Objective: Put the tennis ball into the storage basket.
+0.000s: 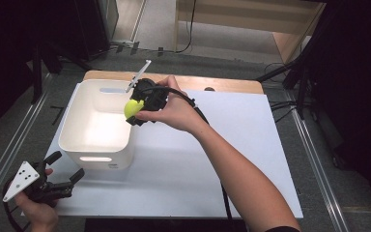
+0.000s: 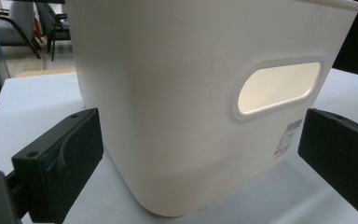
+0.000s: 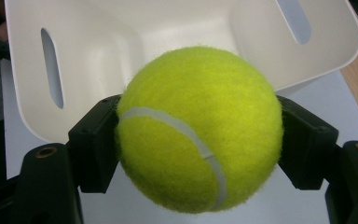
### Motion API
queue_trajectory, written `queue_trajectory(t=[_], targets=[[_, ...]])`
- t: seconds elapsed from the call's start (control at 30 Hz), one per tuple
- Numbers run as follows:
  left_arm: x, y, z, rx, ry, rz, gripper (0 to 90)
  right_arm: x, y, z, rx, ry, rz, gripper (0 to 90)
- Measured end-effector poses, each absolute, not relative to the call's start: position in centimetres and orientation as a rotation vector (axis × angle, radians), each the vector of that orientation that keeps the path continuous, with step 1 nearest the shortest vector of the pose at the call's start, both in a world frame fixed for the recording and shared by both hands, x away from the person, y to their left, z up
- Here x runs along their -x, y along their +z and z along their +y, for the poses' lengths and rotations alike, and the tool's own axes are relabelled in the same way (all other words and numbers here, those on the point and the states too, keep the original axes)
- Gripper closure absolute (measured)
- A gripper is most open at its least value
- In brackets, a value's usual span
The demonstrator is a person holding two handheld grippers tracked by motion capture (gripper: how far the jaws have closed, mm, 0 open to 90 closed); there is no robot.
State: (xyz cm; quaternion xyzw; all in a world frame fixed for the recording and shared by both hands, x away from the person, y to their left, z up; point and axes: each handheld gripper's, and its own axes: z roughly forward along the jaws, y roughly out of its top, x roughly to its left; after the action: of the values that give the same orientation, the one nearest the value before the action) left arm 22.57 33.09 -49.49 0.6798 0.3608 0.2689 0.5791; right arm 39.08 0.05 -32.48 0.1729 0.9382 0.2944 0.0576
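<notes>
Right gripper (image 1: 136, 112): I found its jaws pinching the ball (image 3: 199, 128), one black pad pressed to each side. In the high view it sat at the bin's right rim, held by my right hand (image 1: 174, 110), with its cable trailing back along the forearm.

Ball: yellow-green tennis ball with a white seam, clamped between the right jaws. I saw it in the air at the rim of the bin (image 1: 96, 126), at the edge of the opening, not resting on anything.

Left gripper (image 1: 67, 171): I noted its jaws spread wide with nothing between the pads. It was near the table's front left corner, pointing at the bin's near wall, just short of it; I saw no contact. My left hand (image 1: 39, 212) held it, with the grey plate (image 1: 21, 180) on top.

Bin: white, open-topped, with slot handles in its walls and a small label low on the near wall. It stood upright on the left part of the mat, and I saw nothing inside it.

Mat (image 1: 222, 159): white sheet covering the table, with a strip of wooden tabletop showing at the far edge.
</notes>
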Motion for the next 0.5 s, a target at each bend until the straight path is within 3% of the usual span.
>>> queue_trajectory(t=[0.5], targets=[[-22.6, -49.5, 33.1, -1.587, 0.628, 0.844, 0.1, -38.8, -32.6, 1.9, -0.486, 0.897, 2.86, 23.5]])
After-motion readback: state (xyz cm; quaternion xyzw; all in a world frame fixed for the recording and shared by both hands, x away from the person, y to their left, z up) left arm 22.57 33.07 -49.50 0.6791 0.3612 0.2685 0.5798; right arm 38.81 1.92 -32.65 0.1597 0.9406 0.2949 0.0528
